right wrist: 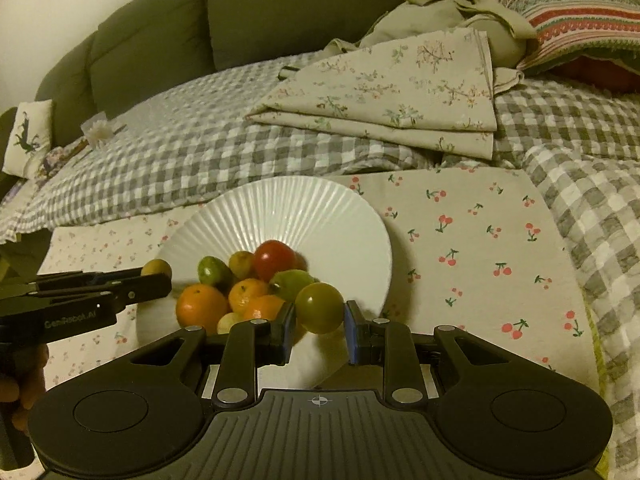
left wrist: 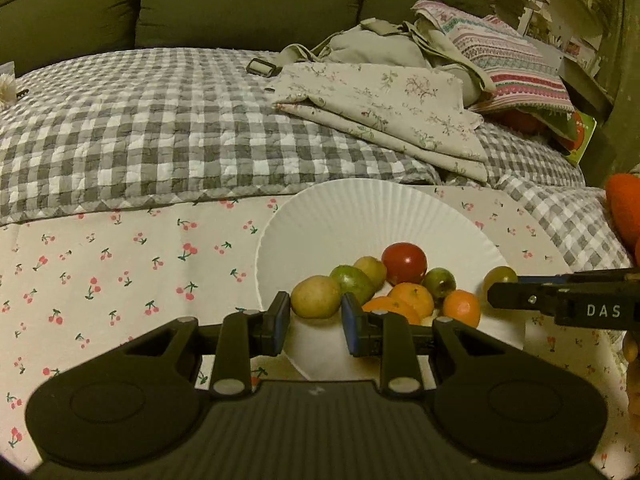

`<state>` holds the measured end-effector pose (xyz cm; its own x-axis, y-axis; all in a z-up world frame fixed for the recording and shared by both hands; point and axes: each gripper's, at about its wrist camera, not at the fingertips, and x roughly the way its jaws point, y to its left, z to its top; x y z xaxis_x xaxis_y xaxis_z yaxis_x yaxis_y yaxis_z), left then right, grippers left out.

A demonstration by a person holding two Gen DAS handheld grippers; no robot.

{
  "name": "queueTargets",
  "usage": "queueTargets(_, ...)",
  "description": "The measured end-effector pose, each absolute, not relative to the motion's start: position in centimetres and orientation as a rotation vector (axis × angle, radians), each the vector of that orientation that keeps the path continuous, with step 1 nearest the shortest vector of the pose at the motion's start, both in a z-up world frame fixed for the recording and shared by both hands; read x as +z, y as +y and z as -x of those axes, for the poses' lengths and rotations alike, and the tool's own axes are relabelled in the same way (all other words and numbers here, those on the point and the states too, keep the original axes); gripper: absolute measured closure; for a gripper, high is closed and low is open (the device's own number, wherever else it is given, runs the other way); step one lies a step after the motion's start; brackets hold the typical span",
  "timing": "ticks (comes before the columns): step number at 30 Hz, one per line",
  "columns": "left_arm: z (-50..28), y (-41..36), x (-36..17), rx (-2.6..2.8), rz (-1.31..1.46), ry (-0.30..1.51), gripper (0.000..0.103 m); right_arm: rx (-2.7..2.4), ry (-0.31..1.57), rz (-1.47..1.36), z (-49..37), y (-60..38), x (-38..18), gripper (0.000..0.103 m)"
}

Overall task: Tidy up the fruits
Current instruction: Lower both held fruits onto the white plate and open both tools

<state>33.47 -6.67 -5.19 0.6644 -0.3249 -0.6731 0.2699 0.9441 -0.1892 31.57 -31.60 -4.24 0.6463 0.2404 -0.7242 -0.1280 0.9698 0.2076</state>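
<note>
A white ribbed plate (left wrist: 360, 216) (right wrist: 304, 212) on a cherry-print cloth holds a pile of small fruits: a red one (left wrist: 404, 263) (right wrist: 275, 260), oranges (left wrist: 412, 298) (right wrist: 202, 307) and green ones (left wrist: 352, 279) (right wrist: 214, 270). My left gripper (left wrist: 314, 318) is at the plate's left edge, its fingers around a yellow-green fruit (left wrist: 315, 296) (right wrist: 157, 268). My right gripper (right wrist: 319, 326) is at the plate's right edge, its fingers around a green fruit (right wrist: 320, 307) (left wrist: 500, 278). Each gripper shows in the other's view.
The cherry-print cloth (left wrist: 100, 272) (right wrist: 480, 248) lies over a grey checked quilt (left wrist: 140, 120) on a green sofa (left wrist: 240, 4). Folded floral cloth (left wrist: 384, 108) (right wrist: 400, 92), a beige bag and a striped pillow (left wrist: 512, 64) lie behind the plate.
</note>
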Motion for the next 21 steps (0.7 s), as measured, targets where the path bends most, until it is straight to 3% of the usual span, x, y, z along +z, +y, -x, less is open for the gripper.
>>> queueTargets(12,-34.0,-6.5,-5.2,-0.366,0.099,0.775,0.076,0.213,0.838,-0.247,-32.3,-32.3,-4.5,0.075)
queueTargets(15,-33.8,-6.2,-4.9,-0.358,0.102,0.770,0.066,0.209,0.826,-0.290,-32.2,-32.9,-4.1,0.070)
queueTargets(21,-33.1,-5.8,-4.1,-0.359,0.114,0.761,0.064,0.205,0.817,-0.308,-31.7,-33.1,-3.5,0.069)
